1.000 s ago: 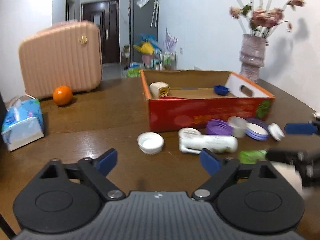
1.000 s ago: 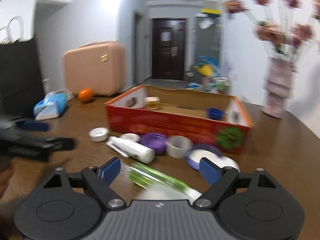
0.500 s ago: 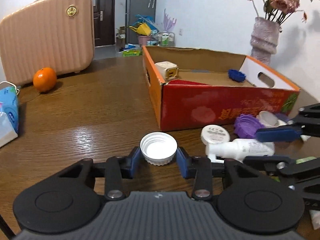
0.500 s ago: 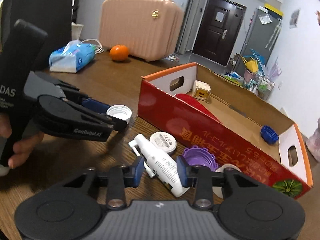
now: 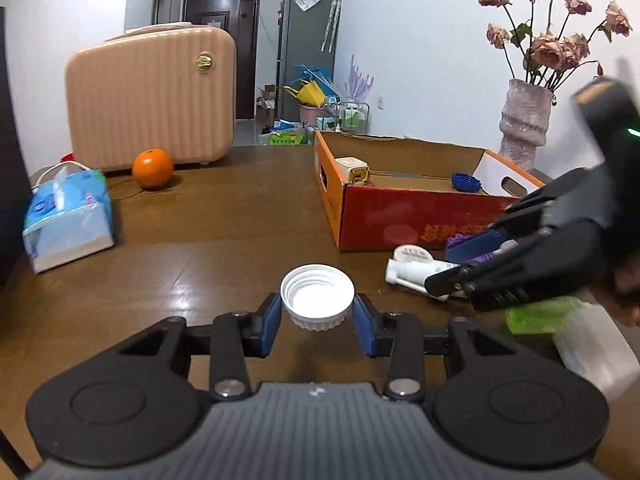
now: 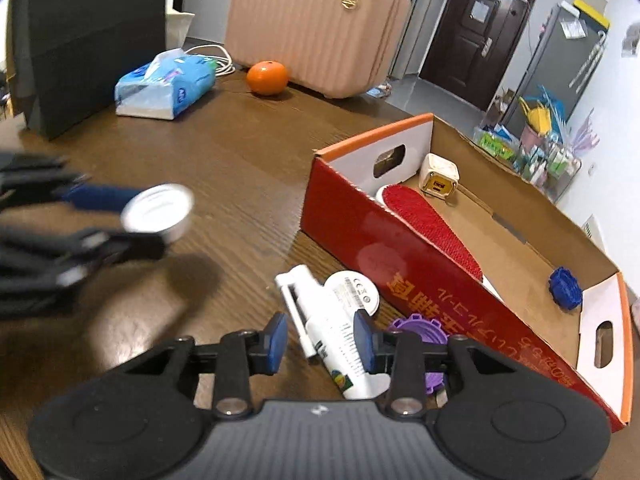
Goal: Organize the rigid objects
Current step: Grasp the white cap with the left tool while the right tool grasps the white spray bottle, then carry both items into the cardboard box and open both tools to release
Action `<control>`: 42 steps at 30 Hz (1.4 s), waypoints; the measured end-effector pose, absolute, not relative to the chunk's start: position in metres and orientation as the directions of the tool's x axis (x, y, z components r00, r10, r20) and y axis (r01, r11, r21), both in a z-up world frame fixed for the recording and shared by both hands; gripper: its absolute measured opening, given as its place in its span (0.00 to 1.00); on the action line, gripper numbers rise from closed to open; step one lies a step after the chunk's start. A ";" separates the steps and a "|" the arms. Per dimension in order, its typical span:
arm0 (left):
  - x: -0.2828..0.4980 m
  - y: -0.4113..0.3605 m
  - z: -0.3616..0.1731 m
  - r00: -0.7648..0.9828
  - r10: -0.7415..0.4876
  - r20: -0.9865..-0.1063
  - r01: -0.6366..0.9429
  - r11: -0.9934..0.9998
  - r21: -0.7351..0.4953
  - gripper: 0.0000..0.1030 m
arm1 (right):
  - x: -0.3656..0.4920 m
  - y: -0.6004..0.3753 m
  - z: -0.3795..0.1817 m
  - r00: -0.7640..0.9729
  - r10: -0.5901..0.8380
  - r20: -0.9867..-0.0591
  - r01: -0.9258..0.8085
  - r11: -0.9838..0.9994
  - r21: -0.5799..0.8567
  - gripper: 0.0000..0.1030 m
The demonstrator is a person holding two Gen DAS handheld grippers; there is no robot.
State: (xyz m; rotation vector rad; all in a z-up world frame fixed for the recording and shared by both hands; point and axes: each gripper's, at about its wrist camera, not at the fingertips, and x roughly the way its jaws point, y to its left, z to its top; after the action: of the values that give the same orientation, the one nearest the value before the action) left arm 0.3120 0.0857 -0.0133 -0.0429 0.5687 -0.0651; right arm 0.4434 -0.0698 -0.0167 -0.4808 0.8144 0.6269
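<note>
White cap (image 5: pixel 317 299): clamped between the two blue pads of the left gripper (image 5: pixel 317 318), open side up. In the right wrist view the same cap (image 6: pixel 157 211) appears above the table (image 6: pixel 224 168), with a shadow beneath it, so it is judged to be lifted clear of the wood; that view is blurred and contact cannot be ruled out. The grip is across the ribbed rim, a sound hold for a shallow round part.

White spray bottle (image 6: pixel 334 334): lying on its side on the table, just beside the near red wall of the cardboard box (image 6: pixel 404 264). The right gripper (image 6: pixel 320 338) straddles the bottle body, one pad on each side. The right-hand pad looks to be against the bottle; a narrow gap shows at the left-hand pad. Whether the jaws are fully clamped cannot be told.

Box contents observed: a white charger (image 6: pixel 439 176), a red pad-like item (image 6: pixel 430 226) and a blue cap (image 6: pixel 565 287). The box is judged to be the collection point.

Not yet collected, at the box wall: a round white disc (image 6: pixel 354 290) touching the bottle, and a purple cap (image 6: pixel 420 332) partly hidden by the right gripper.

Judgement: each tool addresses one item at once, which shortens the work. Risk: the bottle is held across its length and may swing when raised.
</note>
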 end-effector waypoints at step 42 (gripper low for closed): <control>0.457 0.007 0.066 0.776 -0.304 -0.553 0.242 0.953 -0.184 0.38 | 0.440 -0.258 0.063 0.758 0.370 -0.537 -0.351 0.926 0.141 0.26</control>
State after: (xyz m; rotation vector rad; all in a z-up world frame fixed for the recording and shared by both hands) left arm 0.4573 0.0068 0.0664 -0.1046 0.6154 -0.2960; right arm 0.4399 -0.2580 0.0629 0.0325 0.5919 0.3926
